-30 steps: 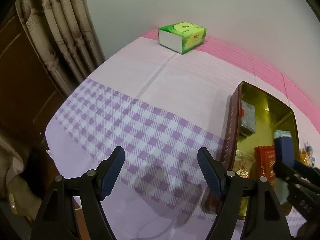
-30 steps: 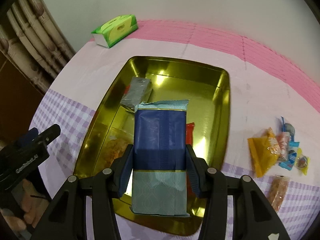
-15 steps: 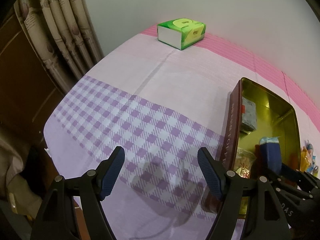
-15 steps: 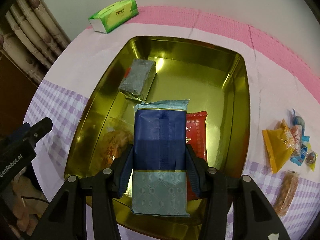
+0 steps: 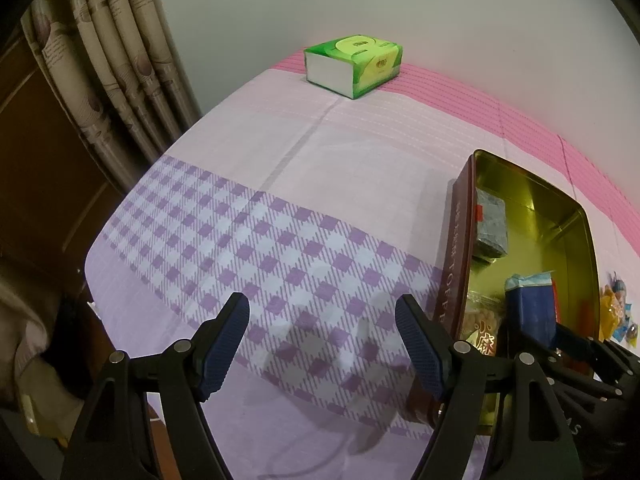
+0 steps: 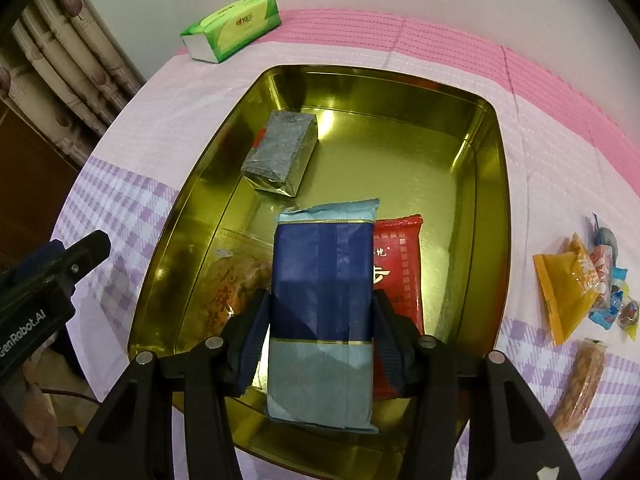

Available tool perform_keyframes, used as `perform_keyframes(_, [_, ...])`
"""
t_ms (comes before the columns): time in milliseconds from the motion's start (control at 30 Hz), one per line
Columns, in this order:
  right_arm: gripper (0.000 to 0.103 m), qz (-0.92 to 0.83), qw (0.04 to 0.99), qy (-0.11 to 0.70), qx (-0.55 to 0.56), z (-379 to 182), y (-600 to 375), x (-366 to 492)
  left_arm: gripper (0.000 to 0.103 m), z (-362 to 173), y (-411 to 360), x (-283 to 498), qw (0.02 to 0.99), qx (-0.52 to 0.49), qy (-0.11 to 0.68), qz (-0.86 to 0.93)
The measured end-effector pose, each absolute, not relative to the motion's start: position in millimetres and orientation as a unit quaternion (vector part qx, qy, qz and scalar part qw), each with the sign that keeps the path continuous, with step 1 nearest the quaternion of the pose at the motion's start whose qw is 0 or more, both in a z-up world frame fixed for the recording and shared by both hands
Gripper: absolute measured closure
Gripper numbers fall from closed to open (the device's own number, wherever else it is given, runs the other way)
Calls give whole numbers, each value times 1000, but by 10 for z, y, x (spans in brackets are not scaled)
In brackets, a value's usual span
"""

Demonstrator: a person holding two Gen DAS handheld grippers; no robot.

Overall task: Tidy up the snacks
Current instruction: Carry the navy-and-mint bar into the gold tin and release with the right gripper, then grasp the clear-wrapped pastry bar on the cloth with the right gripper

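- While the right gripper (image 6: 322,312) pinches the blue packet (image 6: 322,280) above the tin (image 6: 490,184), lower it flat onto bare floor beyond the red packet (image 6: 398,264).
- Left gripper (image 5: 322,346): jaws spread, idle beside tin.
- Loose snacks (image 6: 580,284) wait on the cloth.

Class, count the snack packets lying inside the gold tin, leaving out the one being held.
3: a grey packet at the far left, a red packet near right, a clear biscuit packet near left. Others may hide under the held blue packet.
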State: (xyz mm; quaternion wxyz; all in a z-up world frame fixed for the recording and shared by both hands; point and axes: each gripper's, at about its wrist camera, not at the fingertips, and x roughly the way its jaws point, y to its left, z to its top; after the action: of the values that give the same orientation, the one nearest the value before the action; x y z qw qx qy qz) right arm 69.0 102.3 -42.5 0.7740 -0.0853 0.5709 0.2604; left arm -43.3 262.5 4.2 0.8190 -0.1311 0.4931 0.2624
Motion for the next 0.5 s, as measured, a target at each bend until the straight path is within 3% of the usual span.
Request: perform_keyframes(500, [54,250,810,528,-57,74,550,656,27,43,2620,-438,819,-129,494,263])
